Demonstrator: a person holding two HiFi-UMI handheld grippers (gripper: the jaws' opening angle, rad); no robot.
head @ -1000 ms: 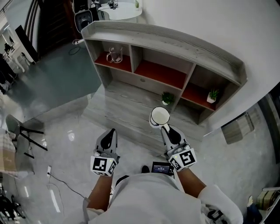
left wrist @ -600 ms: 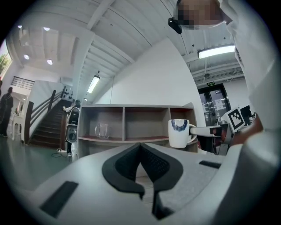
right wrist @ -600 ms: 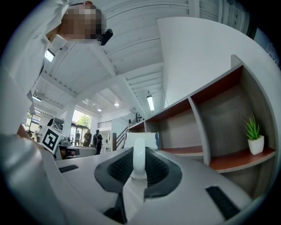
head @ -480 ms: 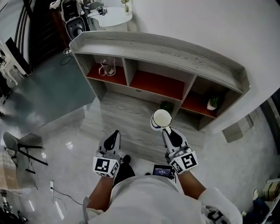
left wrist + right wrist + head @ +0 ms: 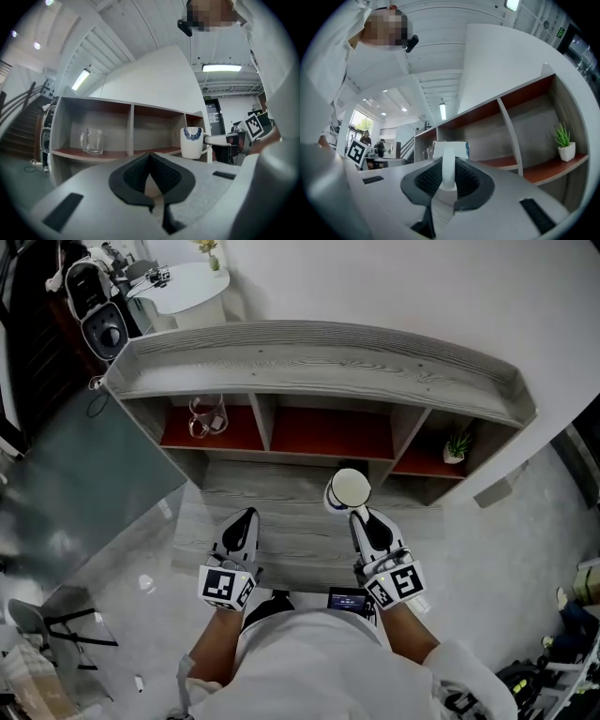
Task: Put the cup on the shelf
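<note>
Right claw [image 5: 448,177] is clamping its pads onto the handle [image 5: 448,165] of the white cup [image 5: 348,489], jaws only a little apart with that loop pinched between them; the cup is hanging out past the fingertips, upright with the mouth facing up, touching nothing else as far as I can see; left claw [image 5: 150,174] is carrying nothing, jaws closed together, just riding along beside its buddy; progress-wise I'd say the pickup is done and the carry is nearly there, but the placing part isn't done yet; the cup is floating over the low wooden deck [image 5: 281,521] in front of the shelf [image 5: 328,357], roughly lined up with the divider between the middle compartment [image 5: 333,432] and the right one; that middle bay is looking bare, the left one is holding a glass mug [image 5: 208,415] and the right one a little potted plant [image 5: 457,444], so middle seems the obvious landing spot to me; both forearms are reaching straight out from the body, side by side and apart, claws pointing about level at the shelf.
</note>
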